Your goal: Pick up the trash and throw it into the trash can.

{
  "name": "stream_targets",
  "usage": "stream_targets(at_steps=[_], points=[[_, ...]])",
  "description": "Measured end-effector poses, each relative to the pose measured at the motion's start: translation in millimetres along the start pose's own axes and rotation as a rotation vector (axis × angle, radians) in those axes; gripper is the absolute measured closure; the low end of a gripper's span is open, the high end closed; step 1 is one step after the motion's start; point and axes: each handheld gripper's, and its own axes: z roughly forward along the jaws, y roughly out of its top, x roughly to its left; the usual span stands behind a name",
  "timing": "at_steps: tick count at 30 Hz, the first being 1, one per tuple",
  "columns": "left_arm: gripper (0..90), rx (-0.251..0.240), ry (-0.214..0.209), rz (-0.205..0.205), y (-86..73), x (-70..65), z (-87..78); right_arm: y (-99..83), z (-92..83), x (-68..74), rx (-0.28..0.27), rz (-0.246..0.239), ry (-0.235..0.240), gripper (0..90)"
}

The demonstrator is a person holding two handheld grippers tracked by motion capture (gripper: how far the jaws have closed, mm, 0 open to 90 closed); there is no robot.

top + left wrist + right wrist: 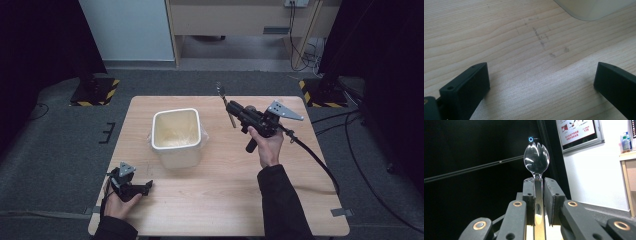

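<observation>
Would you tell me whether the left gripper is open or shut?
Open: the left gripper shows its jaws wide apart with bare table between.

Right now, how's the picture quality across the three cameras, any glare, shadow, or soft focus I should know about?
High view: the room's edges fall to near black, while the light wooden table is evenly lit. Left gripper view: the open jaws look soft, and a broad shadow lies on the wood between them. Right gripper view: the clear plastic spork catches bright glints against a dark backdrop, held in the right gripper.
</observation>
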Motion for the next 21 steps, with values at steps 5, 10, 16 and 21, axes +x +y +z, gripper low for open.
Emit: stream_targets(at_steps=[5, 10, 16, 21], points=[[0.0, 0.0, 0.0, 0.0, 0.1, -0.1, 0.1, -5.2, 18.2, 2.3, 0.016, 0.003, 0.013, 79.7], [0.0, 0.0, 0.0, 0.0, 0.1, -0.1, 0.1, -12.8, 34.5, 6.0, 0.044, 0.0, 0.026, 79.7], [0.0, 0.0, 0.0, 0.0, 0.1, -0.1, 0.2, -25.1, 44.9, 1.0, 0.055, 0.027, 0.024, 79.7], [0.0, -0.001, 0.0, 0.0, 0.2, -0.3, 0.3, -30.3, 50.9, -2.1, 0.06, 0.033, 0.022, 79.7]])
